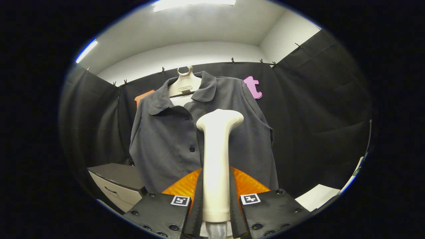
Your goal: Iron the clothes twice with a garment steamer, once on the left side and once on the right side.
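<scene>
A dark grey buttoned shirt (166, 139) hangs on a pale hanger (184, 84) against the booth's wall, facing me. My gripper (215, 179) is shut on the handle of a cream garment steamer (216, 156), which stands upright between the fingers. The steamer's wide head (219, 120) sits in front of the shirt's right half, just right of the button line at chest height. I cannot tell whether the head touches the cloth. A ribbed hose end (215, 229) shows below the handle.
A grey cabinet with a drawer handle (116, 186) stands below and left of the shirt. A white flat surface (317, 196) lies at the lower right. Black cloth walls close in on both sides.
</scene>
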### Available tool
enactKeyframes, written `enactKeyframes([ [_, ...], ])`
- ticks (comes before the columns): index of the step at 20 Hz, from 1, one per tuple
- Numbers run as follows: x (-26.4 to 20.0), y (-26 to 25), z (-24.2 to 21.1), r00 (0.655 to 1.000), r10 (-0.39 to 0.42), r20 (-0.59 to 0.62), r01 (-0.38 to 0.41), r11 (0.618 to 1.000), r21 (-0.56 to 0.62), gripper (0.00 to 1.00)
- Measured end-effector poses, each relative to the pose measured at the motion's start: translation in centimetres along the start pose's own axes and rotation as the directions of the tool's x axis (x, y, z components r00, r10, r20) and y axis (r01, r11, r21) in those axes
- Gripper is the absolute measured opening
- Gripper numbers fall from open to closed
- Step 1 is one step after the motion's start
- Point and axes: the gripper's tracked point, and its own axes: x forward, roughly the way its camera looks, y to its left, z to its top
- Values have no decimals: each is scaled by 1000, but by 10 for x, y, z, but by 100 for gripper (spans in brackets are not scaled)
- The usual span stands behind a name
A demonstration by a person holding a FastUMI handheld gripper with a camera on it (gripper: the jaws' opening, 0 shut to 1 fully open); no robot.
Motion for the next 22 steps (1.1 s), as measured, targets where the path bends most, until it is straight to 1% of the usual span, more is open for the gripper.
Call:
enactKeyframes([
  [4, 11, -2, -3, 1000, 6, -14, -6, 1000, -20, 42],
  [12, 11, -8, -11, 1000, 4, -28, -6, 999, -42, 42],
  [22, -11, -19, -57, 994, -12, -106, 9, 1000, -25, 42],
])
